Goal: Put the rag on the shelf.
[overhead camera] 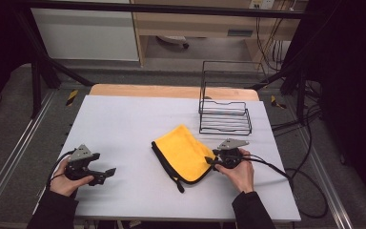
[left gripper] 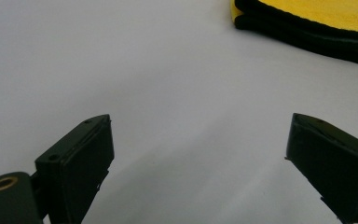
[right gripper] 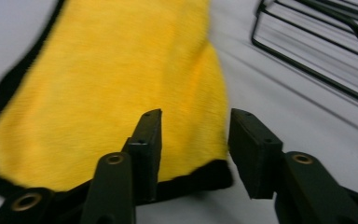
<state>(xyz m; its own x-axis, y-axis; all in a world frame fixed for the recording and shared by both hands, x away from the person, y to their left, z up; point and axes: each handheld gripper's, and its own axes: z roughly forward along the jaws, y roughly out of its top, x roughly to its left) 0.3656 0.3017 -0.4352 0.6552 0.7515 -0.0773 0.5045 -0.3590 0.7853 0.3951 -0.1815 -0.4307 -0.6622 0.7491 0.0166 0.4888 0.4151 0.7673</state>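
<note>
A folded yellow cloth (overhead camera: pixel 183 151) with black trim lies on the white table, a little right of centre. My right gripper (overhead camera: pixel 209 162) is at the cloth's near right corner, open, its jaws astride the cloth's edge (right gripper: pixel 200 140) without closing on it. My left gripper (overhead camera: pixel 108 173) rests near the table's front left, open wide with nothing between its jaws (left gripper: pixel 200 154). In the left gripper view the cloth's black-edged folds (left gripper: pixel 307 32) lie well ahead at the top right.
A black wire rack (overhead camera: pixel 225 117) stands behind the cloth at the back right, and its wires (right gripper: pixel 317 46) show at the upper right of the right gripper view. Cables trail off the table's right side. The white table (overhead camera: pixel 124 124) has bare room at left.
</note>
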